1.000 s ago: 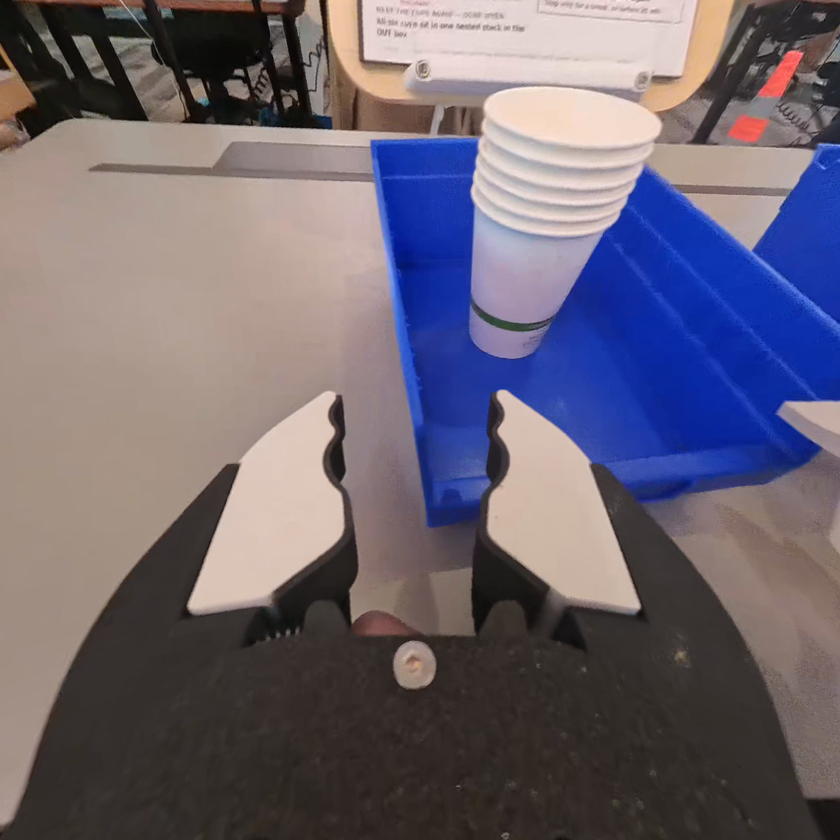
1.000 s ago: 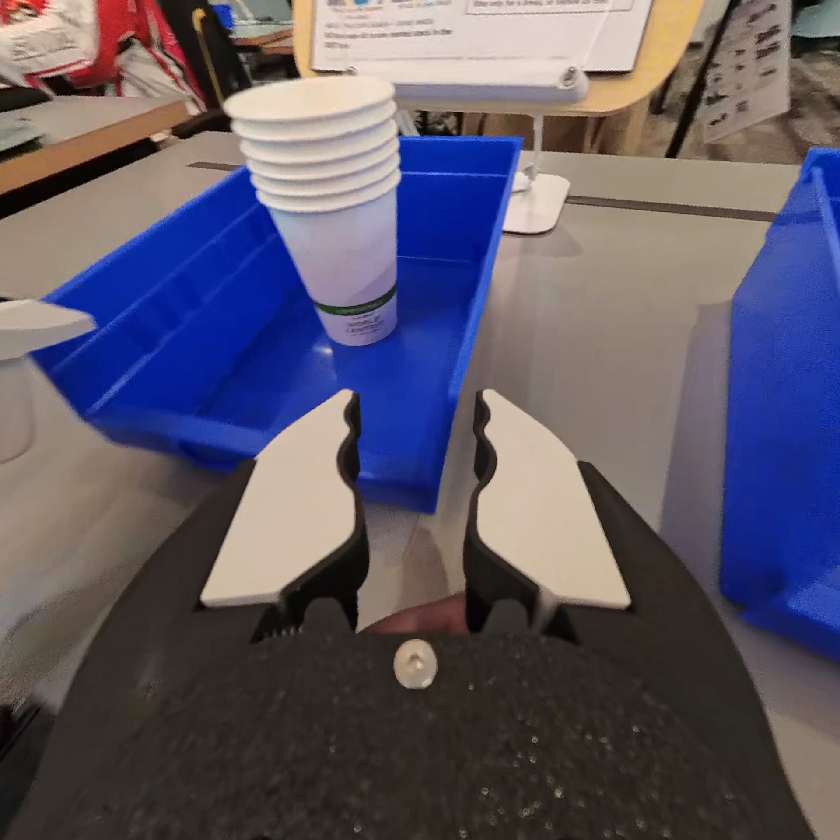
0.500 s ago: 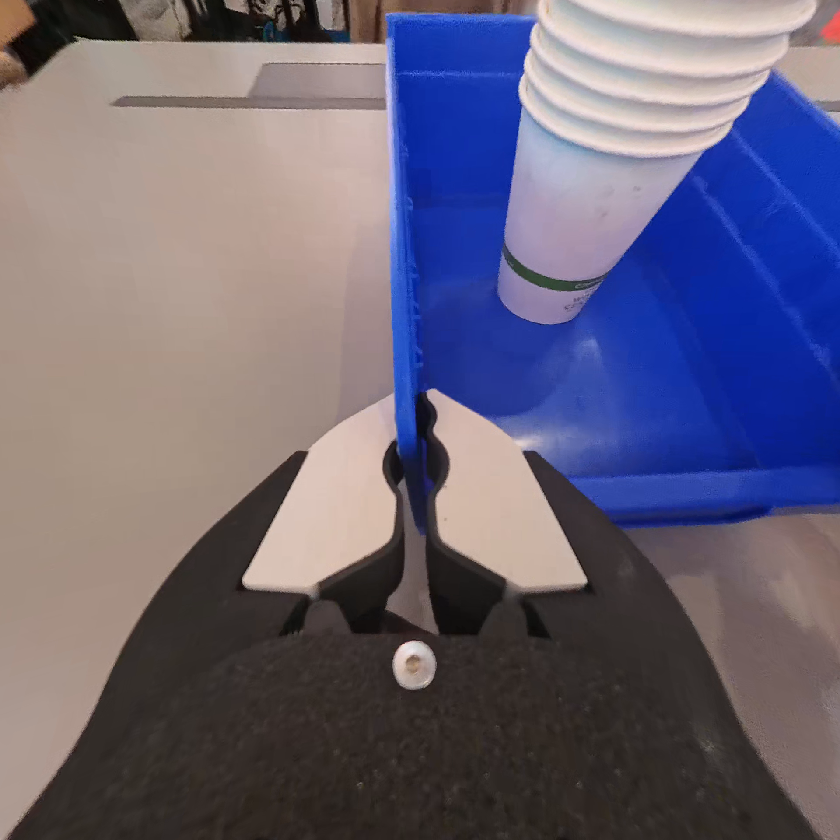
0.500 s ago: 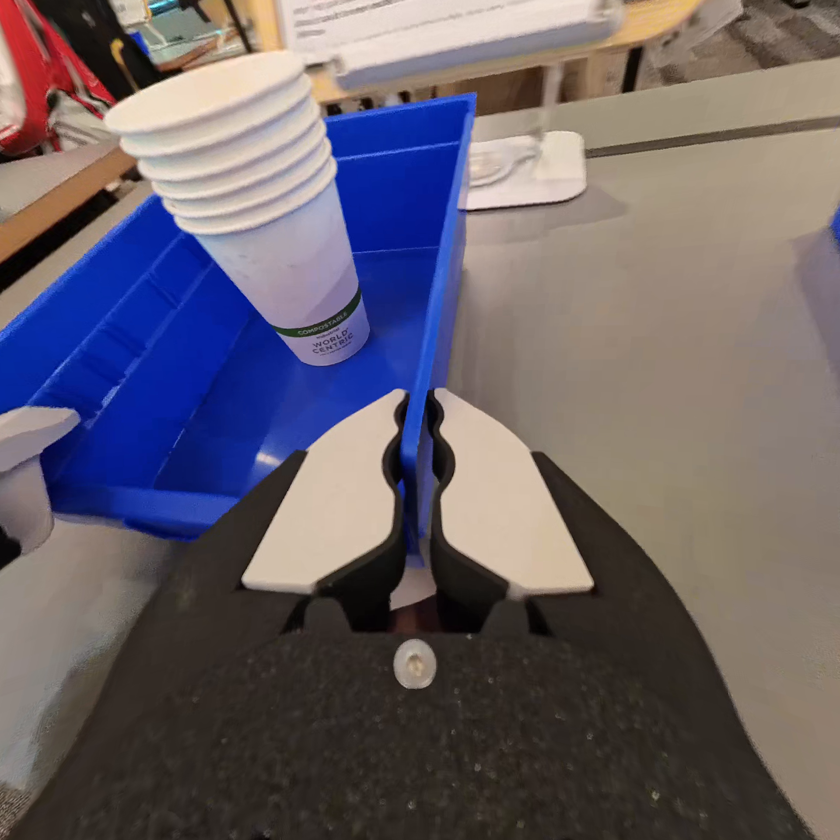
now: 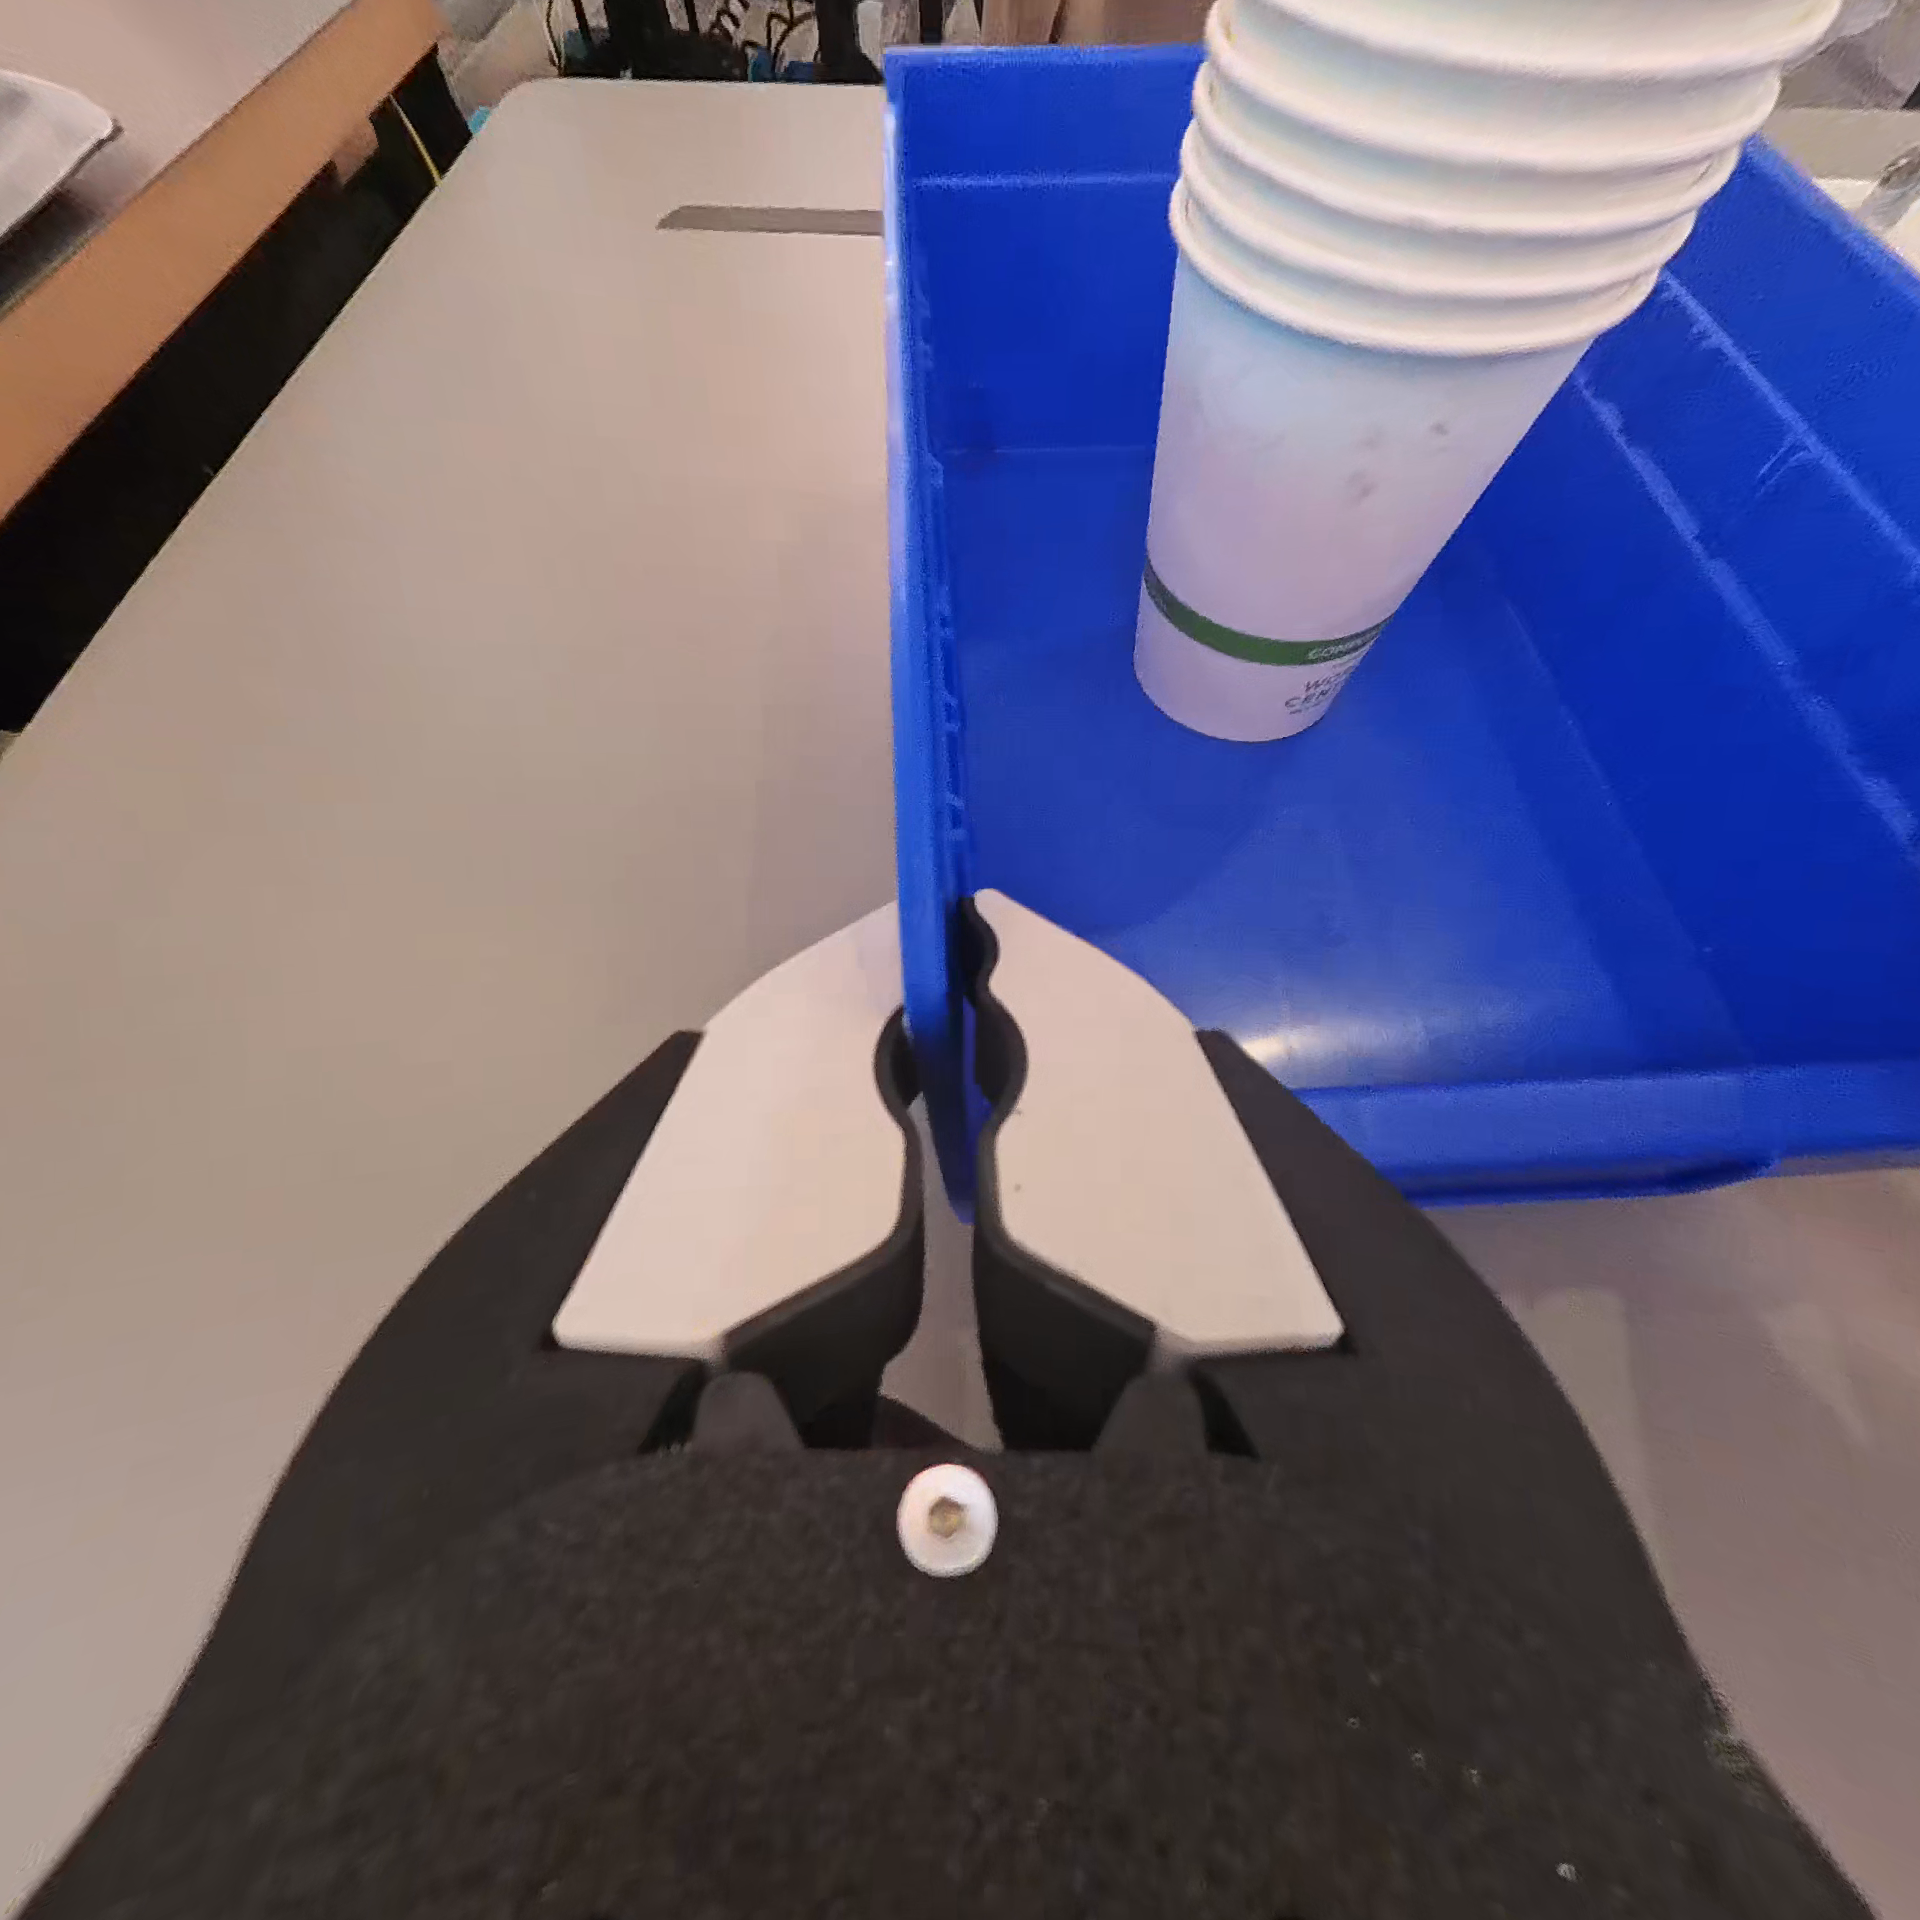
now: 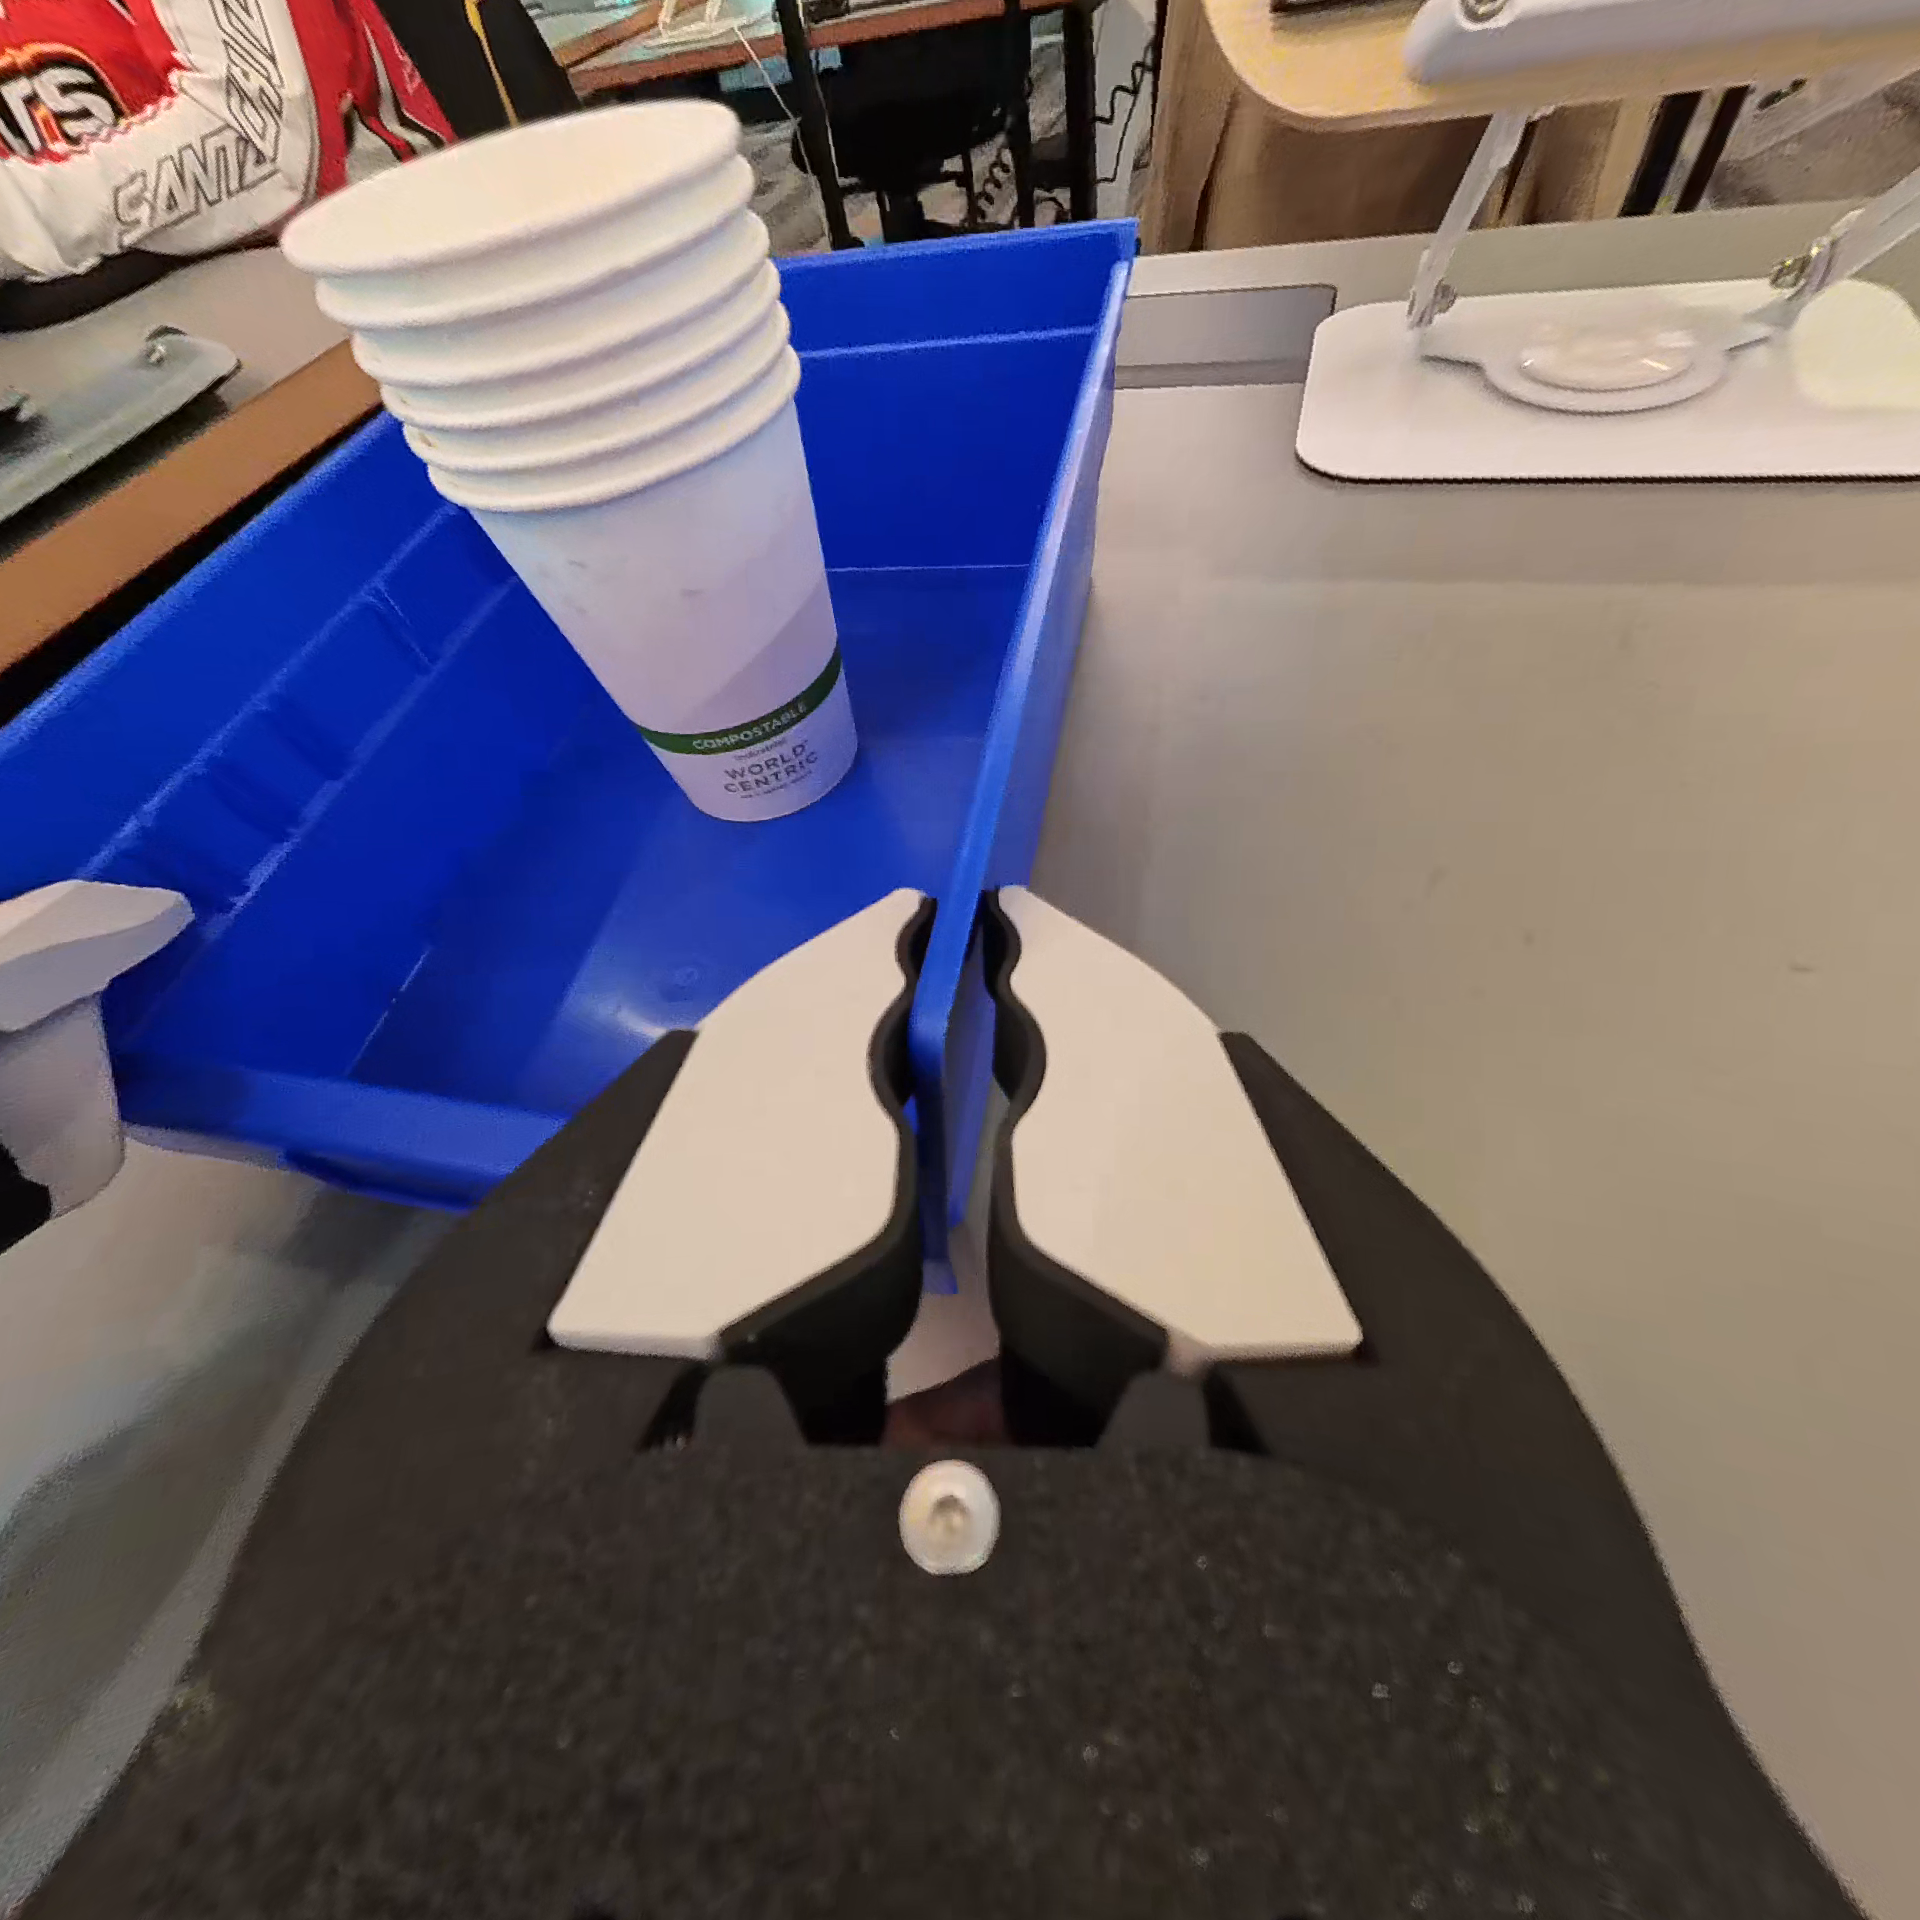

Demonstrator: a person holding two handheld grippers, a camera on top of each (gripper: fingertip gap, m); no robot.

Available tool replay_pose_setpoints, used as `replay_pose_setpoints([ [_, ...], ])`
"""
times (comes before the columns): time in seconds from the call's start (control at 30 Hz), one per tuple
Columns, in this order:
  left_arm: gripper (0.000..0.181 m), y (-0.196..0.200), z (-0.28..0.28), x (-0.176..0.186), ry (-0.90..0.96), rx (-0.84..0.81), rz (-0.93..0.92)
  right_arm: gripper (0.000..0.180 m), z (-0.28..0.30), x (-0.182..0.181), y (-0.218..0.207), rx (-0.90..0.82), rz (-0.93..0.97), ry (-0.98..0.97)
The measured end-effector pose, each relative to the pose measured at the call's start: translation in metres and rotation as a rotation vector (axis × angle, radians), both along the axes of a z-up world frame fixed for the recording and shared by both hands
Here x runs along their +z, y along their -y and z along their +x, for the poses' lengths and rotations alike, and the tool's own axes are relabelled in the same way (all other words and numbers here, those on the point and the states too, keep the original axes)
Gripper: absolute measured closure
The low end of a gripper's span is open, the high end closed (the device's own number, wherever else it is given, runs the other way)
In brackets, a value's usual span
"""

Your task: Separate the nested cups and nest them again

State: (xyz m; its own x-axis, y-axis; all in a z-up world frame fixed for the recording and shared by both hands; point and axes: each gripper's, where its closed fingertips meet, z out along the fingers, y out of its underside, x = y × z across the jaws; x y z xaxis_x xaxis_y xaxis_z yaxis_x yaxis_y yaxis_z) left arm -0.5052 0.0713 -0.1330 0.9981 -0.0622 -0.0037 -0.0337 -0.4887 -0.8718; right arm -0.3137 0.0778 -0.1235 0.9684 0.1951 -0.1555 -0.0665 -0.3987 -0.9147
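The stack of nested cups [image 5: 1392, 343] stands upright on the floor of the blue bin [image 5: 1558, 935], ahead of both sets of jaws: forward and to the right of the left gripper [image 5: 951, 935], forward and to the left of the right gripper [image 6: 961, 925]. I count six rolled rims in the stack, so six cups, all one inside the next and none yet parted.

Each gripper is clamped on a side wall of the bin near its front corner, one finger inside the wall and one outside, the jaws closed down to the thickness of the plastic. The left gripper has the bin's left wall, the right gripper the right wall. Neither touches the cups.

The bin sits on a grey table [image 5: 468, 623]. Beyond the right jaws, well apart, is the white base of a sign stand [image 6: 1600, 416]. One bin is in view, and one stand.

The risk, as I judge it, lies in the tall, top-heavy stack standing loose in the bin. A jerky or uneven pull on the two walls could tip it over or slide it against a wall. The thin wall could also slip from a pinch placed so near the corner.
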Motion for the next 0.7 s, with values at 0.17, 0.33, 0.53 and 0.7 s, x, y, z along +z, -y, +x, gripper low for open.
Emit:
replay_pose_setpoints([
  [0.17,0.178,-0.002,0.001,0.000,-0.002,-0.001,-0.006,0.169,0.001,0.000,0.002,0.032,0.002,0.004],
  [0.33,0.148,0.007,-0.014,0.007,-0.048,0.093,0.027,0.153,0.008,0.009,0.013,0.141,0.028,-0.010],
  [0.53,0.133,0.060,-0.011,0.053,-0.147,0.237,0.141,0.140,0.068,0.061,0.059,0.262,0.227,-0.060],
  [0.7,0.135,0.078,0.111,0.071,0.038,-0.023,0.188,0.142,0.162,0.089,0.088,0.199,0.313,-0.069],
])
